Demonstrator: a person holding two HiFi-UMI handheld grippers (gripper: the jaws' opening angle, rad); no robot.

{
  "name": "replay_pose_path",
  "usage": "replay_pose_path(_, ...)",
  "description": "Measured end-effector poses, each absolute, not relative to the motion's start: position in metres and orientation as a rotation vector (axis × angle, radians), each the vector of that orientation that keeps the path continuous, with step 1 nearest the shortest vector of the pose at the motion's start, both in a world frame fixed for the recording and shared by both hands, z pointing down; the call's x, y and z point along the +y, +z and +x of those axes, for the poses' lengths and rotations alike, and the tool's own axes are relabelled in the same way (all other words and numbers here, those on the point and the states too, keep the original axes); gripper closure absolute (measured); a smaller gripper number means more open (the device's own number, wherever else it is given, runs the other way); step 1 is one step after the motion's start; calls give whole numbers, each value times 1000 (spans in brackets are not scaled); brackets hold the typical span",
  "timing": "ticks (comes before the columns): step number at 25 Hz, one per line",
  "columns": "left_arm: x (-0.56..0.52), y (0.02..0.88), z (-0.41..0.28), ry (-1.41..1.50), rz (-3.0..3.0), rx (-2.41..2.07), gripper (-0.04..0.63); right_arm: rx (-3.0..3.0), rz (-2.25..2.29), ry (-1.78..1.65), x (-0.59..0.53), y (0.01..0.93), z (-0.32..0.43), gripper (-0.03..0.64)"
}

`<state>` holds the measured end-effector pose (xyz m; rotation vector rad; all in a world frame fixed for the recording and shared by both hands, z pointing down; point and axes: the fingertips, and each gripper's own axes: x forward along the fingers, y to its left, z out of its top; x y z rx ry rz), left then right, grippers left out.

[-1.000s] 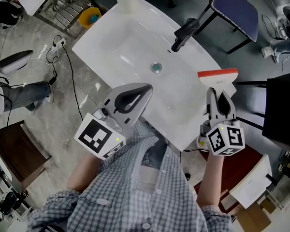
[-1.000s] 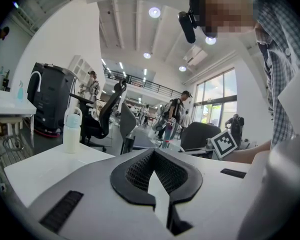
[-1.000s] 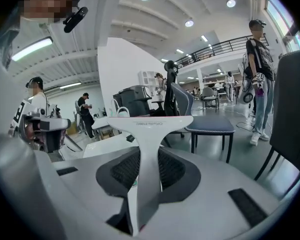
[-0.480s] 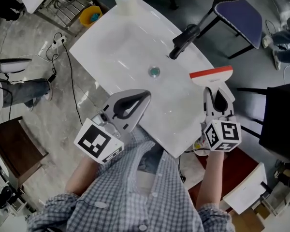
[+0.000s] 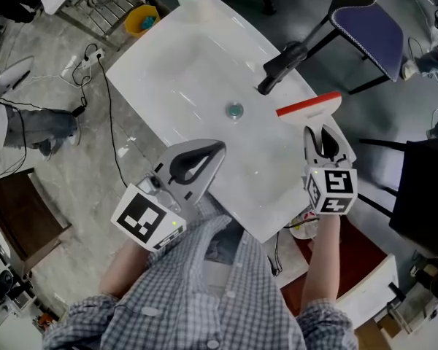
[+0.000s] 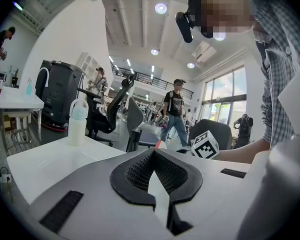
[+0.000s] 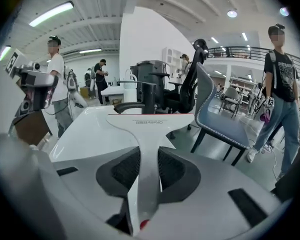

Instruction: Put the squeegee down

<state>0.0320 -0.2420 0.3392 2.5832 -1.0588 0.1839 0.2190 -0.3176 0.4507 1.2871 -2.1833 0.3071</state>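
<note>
well, the right claw [image 5: 323, 134] is closed partway on the white handle of the squeegee [image 5: 311, 112], pads pressing both sides. its red blade sits at the right edge of the white bench [image 5: 182, 71], just beside the faucet [image 5: 281, 64]; whether it touches the surface i can't tell. the left claw [image 5: 213, 150] is closed and empty over the near edge. released here, the squeegee could tip off that edge, since part of the blade looks past it, or knock the faucet if swung inward.
</note>
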Motion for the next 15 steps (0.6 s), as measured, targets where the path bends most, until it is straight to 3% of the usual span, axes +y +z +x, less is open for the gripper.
replay_pose_path(15,-249,344,25,179,2530,-1160,589,-2097,1078,275,-353,498,207,535)
